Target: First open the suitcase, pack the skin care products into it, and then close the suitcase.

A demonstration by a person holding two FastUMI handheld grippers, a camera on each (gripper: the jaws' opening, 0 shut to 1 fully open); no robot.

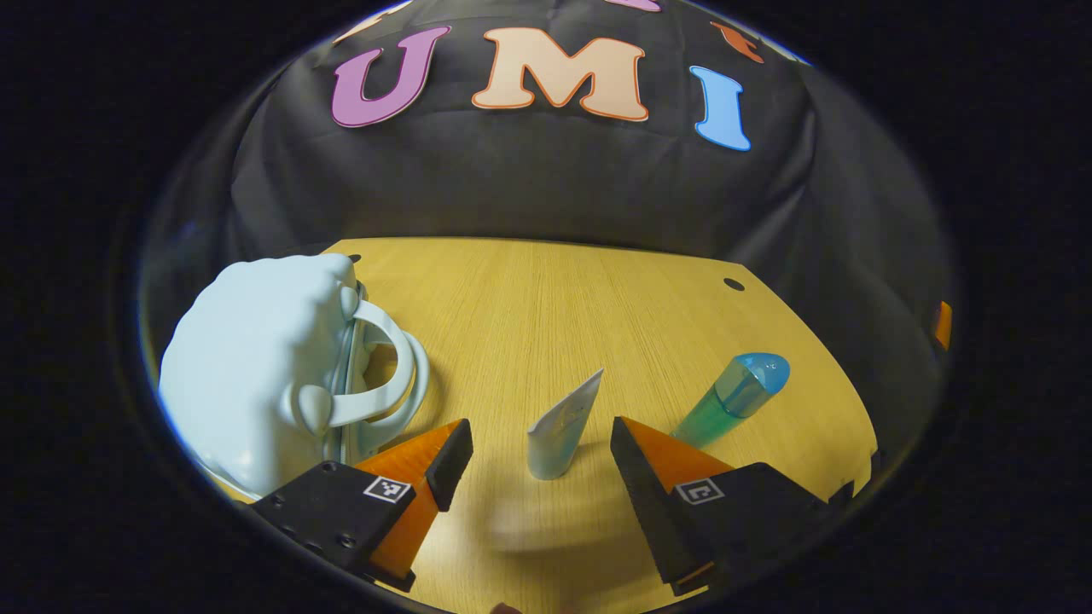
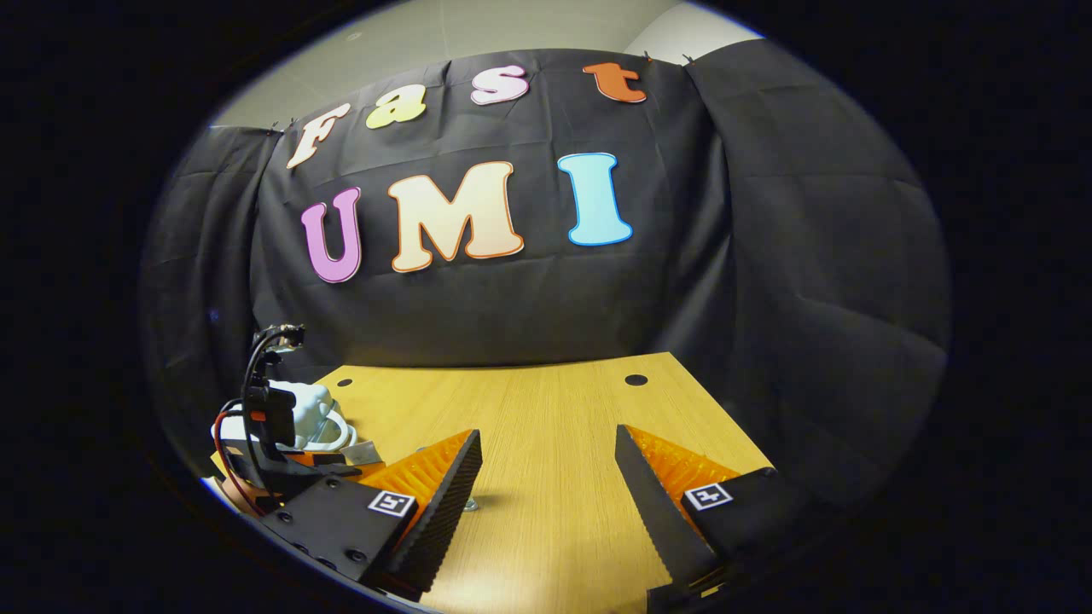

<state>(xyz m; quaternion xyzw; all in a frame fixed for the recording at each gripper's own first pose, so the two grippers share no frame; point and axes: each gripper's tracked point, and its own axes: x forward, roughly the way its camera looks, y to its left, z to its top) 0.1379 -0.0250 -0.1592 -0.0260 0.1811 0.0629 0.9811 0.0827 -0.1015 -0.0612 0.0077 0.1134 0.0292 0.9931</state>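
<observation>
2 skin care items stand on the wooden table [image 1: 546, 307]: a white tube [image 1: 563, 426] upright just ahead of the left gripper [image 1: 542, 452], and a blue-green bottle [image 1: 734, 396] off to its right, apart from the tube. The pale blue suitcase [image 1: 256, 375] sits at the left of the left gripper view, its handle [image 1: 384, 367] facing the table's middle; its shell looks closed, so the opening step appears not yet done.

The left gripper's fingers are spread wide with nothing between them but the tube farther ahead, untouched. The right gripper [image 2: 546, 477] is also spread wide and empty, above bare table, with the suitcase [image 2: 311, 418] well off to its left behind the other gripper.

To open the case well, I judge 1 gripper should steady the lower shell while the other finds the lid's edge near the handle and lifts slowly, so the light case does not slide or knock the tube over.
</observation>
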